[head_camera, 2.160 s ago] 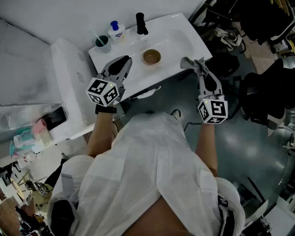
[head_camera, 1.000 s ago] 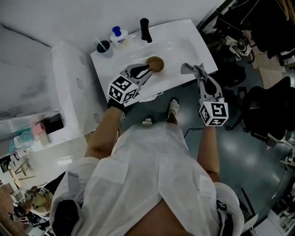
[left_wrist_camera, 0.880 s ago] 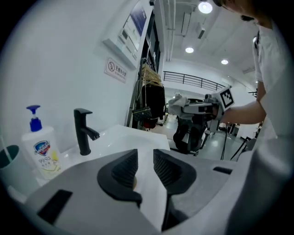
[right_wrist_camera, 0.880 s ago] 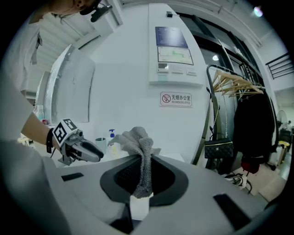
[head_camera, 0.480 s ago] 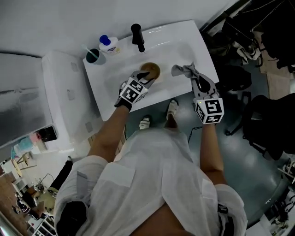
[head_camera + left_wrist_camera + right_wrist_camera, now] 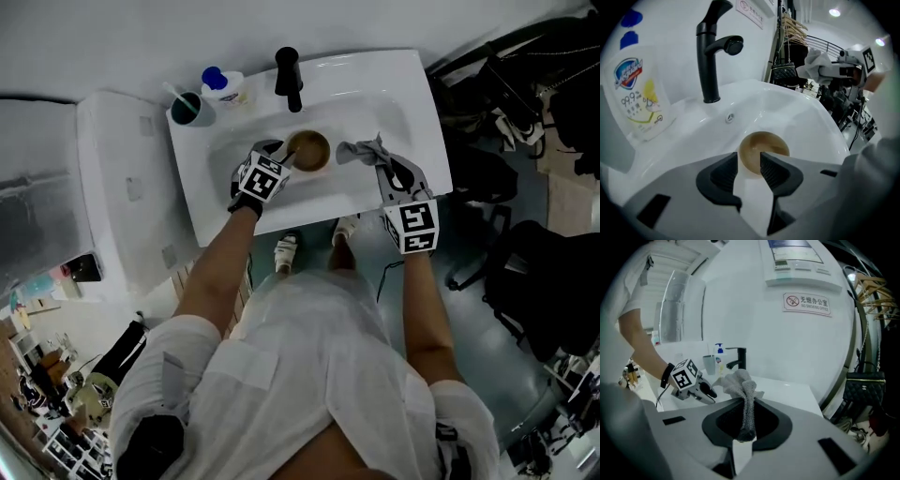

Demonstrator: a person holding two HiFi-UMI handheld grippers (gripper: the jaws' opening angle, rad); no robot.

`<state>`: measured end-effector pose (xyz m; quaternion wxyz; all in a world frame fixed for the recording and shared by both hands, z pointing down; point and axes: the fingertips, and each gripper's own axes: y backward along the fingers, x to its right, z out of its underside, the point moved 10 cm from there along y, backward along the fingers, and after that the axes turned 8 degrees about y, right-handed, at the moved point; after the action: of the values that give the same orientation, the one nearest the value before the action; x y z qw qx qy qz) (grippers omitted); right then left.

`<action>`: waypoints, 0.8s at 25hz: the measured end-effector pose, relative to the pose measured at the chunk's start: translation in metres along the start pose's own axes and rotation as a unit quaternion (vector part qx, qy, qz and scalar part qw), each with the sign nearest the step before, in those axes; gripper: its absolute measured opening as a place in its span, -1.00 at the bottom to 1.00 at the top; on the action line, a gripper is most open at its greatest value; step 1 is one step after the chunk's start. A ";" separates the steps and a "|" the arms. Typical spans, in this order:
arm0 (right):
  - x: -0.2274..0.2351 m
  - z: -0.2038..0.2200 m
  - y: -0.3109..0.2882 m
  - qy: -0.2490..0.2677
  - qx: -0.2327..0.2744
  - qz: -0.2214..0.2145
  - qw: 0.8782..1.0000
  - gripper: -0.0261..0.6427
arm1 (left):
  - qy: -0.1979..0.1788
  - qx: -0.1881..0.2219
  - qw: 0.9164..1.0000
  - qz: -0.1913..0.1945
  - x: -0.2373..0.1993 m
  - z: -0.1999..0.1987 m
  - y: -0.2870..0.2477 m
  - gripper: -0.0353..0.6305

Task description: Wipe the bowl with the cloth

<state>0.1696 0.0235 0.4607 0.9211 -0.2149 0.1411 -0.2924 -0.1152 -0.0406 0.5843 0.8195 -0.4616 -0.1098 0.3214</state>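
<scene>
In the white sink (image 6: 412,94), below the black tap (image 6: 288,75): brown bowl (image 6: 307,150), upright. Left hand-held gripper (image 6: 749,161) at the bowl's near rim, jaws apart and just now opening wider, nothing pinched between them. Right hand-held gripper (image 6: 746,427) clamped on the grey cloth (image 6: 740,383), bunched end held over the basin just right of the bowl.

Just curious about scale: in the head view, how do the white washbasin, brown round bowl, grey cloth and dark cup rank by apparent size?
1. white washbasin, largest by far
2. brown round bowl and grey cloth: about alike, so unranked
3. dark cup, slightly smaller
</scene>
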 end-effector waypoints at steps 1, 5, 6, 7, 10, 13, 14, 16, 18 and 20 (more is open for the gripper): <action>-0.003 0.000 -0.010 0.016 -0.012 -0.007 1.000 -0.78 | 0.008 0.004 1.000 0.003 -0.001 0.002 -0.001 -0.44; -0.020 0.001 -0.058 0.106 -0.073 -0.038 0.991 -0.77 | 0.029 0.021 0.999 0.023 0.003 0.010 0.004 -0.40; -0.026 0.002 -0.071 0.129 -0.090 -0.046 0.986 -0.77 | 0.035 0.030 0.998 0.031 0.004 0.012 0.005 -0.40; -0.032 0.002 -0.084 0.150 -0.105 -0.054 0.982 -0.77 | 0.038 0.040 0.998 0.036 0.005 0.013 0.007 -0.40; -0.051 0.003 -0.122 0.191 -0.141 -0.081 0.968 -0.77 | 0.043 0.055 0.997 0.030 0.007 0.019 0.019 -0.40; -0.069 0.008 -0.156 0.234 -0.185 -0.115 0.947 -0.77 | 0.055 0.067 0.996 0.016 0.006 0.026 0.032 -0.40; -0.076 0.011 -0.166 0.248 -0.204 -0.127 0.939 -0.77 | 0.060 0.075 0.995 0.014 0.005 0.027 0.036 -0.40; -0.088 0.019 -0.184 0.261 -0.238 -0.147 0.924 -0.77 | 0.069 0.089 0.994 0.008 0.003 0.031 0.046 -0.40; -0.100 0.024 -0.199 0.269 -0.264 -0.159 0.913 -0.77 | 0.080 0.097 0.992 -0.001 -0.001 0.037 0.054 -0.41; -0.111 0.029 -0.212 0.288 -0.283 -0.162 0.900 -0.77 | 0.094 0.105 0.990 -0.010 -0.004 0.045 0.061 -0.41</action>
<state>-0.0077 -0.0570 0.6025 0.6805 -0.3930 0.4403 -0.4344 -0.1659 0.0100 0.5587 0.8733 -0.4001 -0.0024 0.2780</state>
